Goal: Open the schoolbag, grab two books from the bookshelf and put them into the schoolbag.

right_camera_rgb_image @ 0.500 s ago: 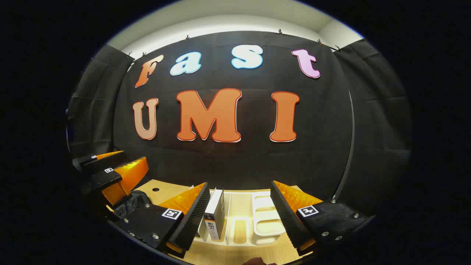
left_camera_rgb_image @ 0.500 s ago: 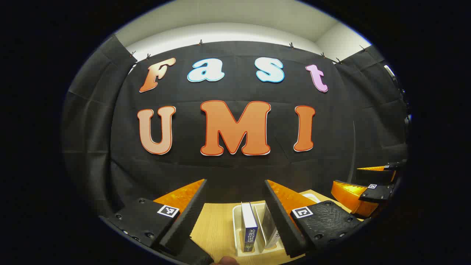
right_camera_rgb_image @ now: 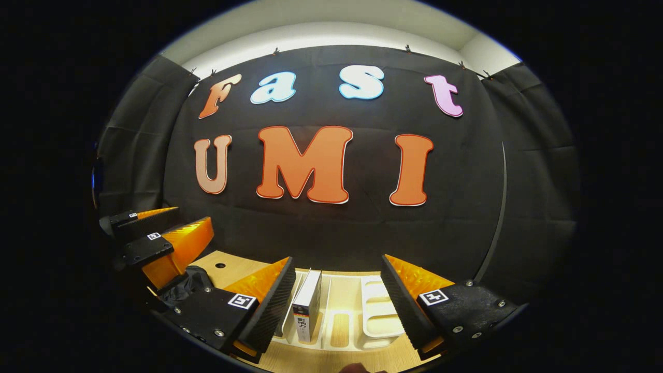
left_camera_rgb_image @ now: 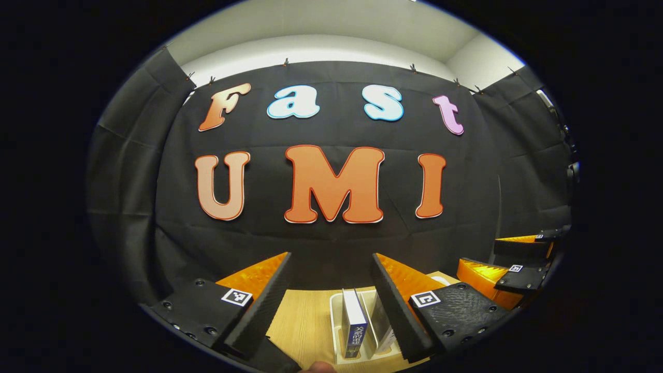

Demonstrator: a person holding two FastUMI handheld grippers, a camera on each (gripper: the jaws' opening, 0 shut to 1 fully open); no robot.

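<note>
Since half a second ago, both grippers have been tilted slightly, so the white bookshelf (right_camera_rgb_image: 380, 316) on the wooden table (left_camera_rgb_image: 305, 316) is seen a little lower. The left gripper (left_camera_rgb_image: 331, 300) is held wide open with nothing grasped, a blue-spined book (left_camera_rgb_image: 354, 324) standing between its fingers' lines. The right gripper (right_camera_rgb_image: 339, 303) is likewise wide open and empty, a white book (right_camera_rgb_image: 307, 305) upright just beside its left finger. Black fabric (right_camera_rgb_image: 181, 285), possibly the schoolbag, is glimpsed at left. Grasping appears not yet begun.

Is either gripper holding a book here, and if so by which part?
Nothing is held. The left gripper and right gripper are both open, above the books in the white rack.
</note>
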